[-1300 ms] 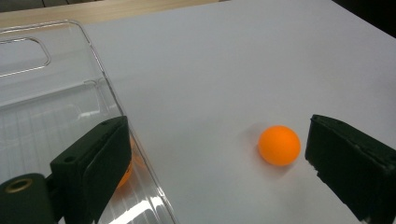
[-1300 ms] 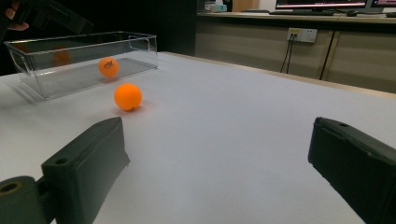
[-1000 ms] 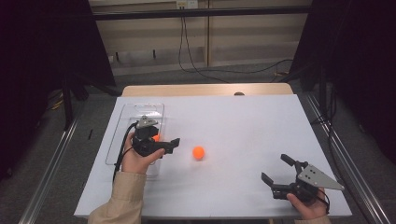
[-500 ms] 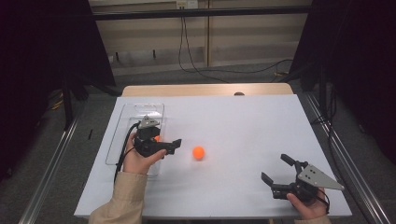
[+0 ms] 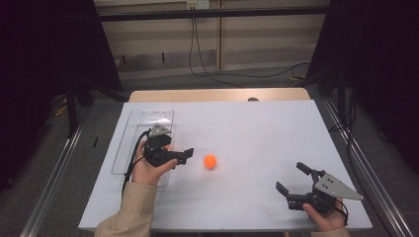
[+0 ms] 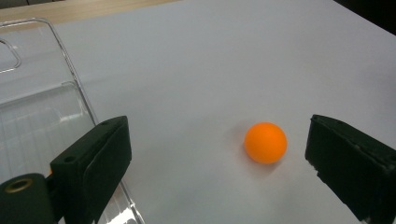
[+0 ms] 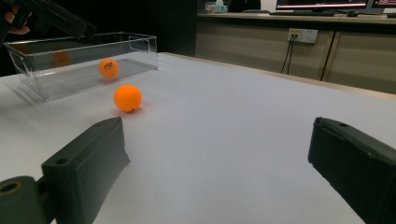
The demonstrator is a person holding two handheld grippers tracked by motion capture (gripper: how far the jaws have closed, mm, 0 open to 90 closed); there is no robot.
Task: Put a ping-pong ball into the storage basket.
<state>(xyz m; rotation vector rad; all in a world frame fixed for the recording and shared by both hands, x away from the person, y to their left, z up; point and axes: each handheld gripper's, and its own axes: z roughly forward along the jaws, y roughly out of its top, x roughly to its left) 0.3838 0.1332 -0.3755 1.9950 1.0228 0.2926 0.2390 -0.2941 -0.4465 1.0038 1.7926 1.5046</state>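
An orange ball (image 5: pixel 210 161) (image 6: pixel 265 142) (image 7: pixel 127 97) rests on the white table top (image 5: pixel 257 133). My left gripper (image 5: pixel 182 150) (image 6: pixel 219 135) is held just left of it and points at it, with its jaws wide apart. The ball lies a little ahead of them, nearer the right jaw, and touches neither. A clear plastic box (image 5: pixel 143 131) (image 6: pixel 42 116) (image 7: pixel 79 60) stands at the left, and a second orange ball (image 7: pixel 108 67) is inside it. Near the front right edge my right gripper (image 5: pixel 292 177) (image 7: pixel 219 135) stands open with nothing between its jaws.
The white sheet covers a wooden table whose bare strip (image 5: pixel 217 95) shows at the far edge. Metal rails (image 5: pixel 54 173) run along both sides. Cables (image 5: pixel 212 69) lie on the floor beyond the table.
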